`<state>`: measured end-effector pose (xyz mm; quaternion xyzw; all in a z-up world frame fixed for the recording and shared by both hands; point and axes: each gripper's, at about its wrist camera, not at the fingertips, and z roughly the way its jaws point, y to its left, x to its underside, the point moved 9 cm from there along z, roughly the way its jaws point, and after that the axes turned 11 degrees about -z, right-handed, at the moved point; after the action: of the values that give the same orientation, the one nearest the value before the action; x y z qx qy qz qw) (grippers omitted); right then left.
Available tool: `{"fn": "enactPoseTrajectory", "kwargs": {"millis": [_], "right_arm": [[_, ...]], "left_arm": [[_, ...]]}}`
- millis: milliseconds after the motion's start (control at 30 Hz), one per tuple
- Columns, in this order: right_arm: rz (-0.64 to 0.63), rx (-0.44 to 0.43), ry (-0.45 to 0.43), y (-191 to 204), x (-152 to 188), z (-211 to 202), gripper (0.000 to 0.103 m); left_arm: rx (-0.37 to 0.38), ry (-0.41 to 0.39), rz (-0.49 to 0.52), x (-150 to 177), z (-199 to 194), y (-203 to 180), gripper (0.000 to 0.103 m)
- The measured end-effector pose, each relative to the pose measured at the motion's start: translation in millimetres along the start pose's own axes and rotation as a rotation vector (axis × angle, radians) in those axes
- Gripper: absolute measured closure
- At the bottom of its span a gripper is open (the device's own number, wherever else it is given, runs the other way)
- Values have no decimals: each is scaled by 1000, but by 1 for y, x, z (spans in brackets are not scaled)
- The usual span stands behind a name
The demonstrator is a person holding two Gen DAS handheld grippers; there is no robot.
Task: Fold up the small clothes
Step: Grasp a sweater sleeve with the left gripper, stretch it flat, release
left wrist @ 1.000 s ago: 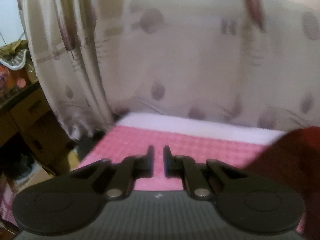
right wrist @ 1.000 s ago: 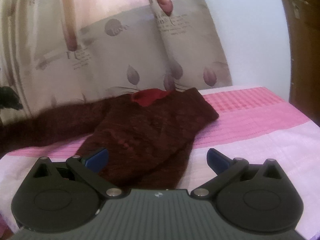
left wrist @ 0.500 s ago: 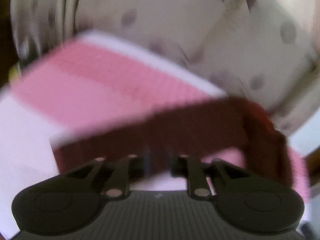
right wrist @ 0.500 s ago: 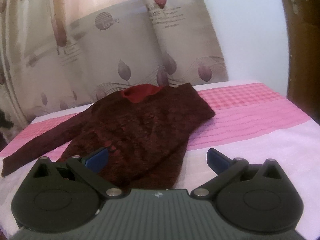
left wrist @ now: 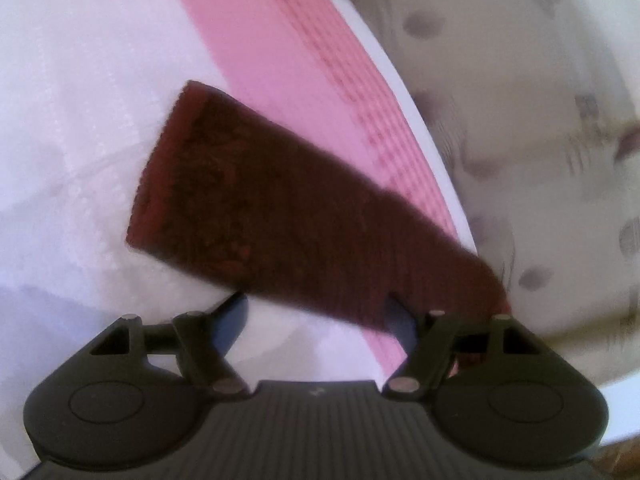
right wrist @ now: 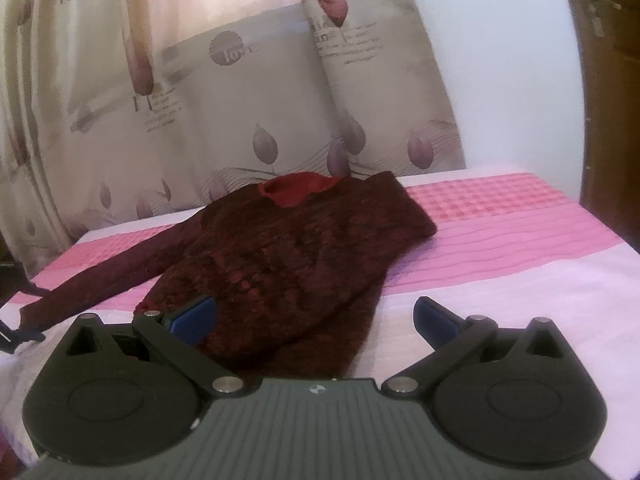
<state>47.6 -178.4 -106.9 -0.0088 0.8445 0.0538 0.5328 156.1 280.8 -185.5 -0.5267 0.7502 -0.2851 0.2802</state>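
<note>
A small dark maroon knitted sweater [right wrist: 288, 256] with a red collar lies on the pink and white bedsheet [right wrist: 500, 240]. Its one sleeve [right wrist: 100, 284] stretches out flat to the left; the same sleeve [left wrist: 256, 208] fills the left wrist view, cuff at the far end. My left gripper [left wrist: 316, 312] is open, fingers apart just above the sleeve, empty. My right gripper [right wrist: 316, 316] is open and empty, hovering over the sweater's lower hem, its left pad [right wrist: 192, 316] above the fabric.
A beige curtain [right wrist: 240, 80] with leaf prints hangs behind the bed. A brown wooden door [right wrist: 608, 80] stands at the right. The bed's far edge [left wrist: 424, 132] runs beside the curtain. The left gripper's tip [right wrist: 16, 336] shows at the right wrist view's left edge.
My left gripper was shut and has opened; it swung down and now looks at the sleeve lying flat on the sheet. The sleeve went from lifted to laid out. My right gripper barely moved.
</note>
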Motion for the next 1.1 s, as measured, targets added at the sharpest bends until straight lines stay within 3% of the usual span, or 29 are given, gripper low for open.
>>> {"fn": "enactPoseTrajectory", "kwargs": {"millis": [200, 233, 267, 300, 333, 400, 533, 767, 1000, 1100], "right_arm": [[27, 12, 16, -8, 6, 3, 0], [27, 10, 20, -8, 7, 4, 0], [23, 8, 22, -7, 7, 5, 0], [18, 8, 22, -6, 6, 5, 0], [12, 9, 20, -5, 6, 5, 0], [6, 9, 21, -4, 5, 6, 0], [7, 17, 29, -4, 4, 8, 0], [-13, 32, 26, -1, -3, 8, 0], [-22, 32, 59, 5, 2, 18, 0], [-23, 28, 73, 8, 3, 23, 0]], "left_arm": [[16, -76, 48, -12, 15, -9, 29], [29, -83, 44, -13, 14, -7, 37], [35, -88, 47, -14, 17, -8, 51], [20, -76, 65, -16, 23, -7, 91], [1, -40, 72, -17, 31, -3, 95], [44, -41, 26, -23, 36, 0, 95], [14, -170, 130, -45, 27, -17, 95], [2, -466, 466, -91, -3, -108, 95], [68, -717, 771, -97, -14, -189, 95], [-10, -713, 791, -111, 17, -184, 95]]}}
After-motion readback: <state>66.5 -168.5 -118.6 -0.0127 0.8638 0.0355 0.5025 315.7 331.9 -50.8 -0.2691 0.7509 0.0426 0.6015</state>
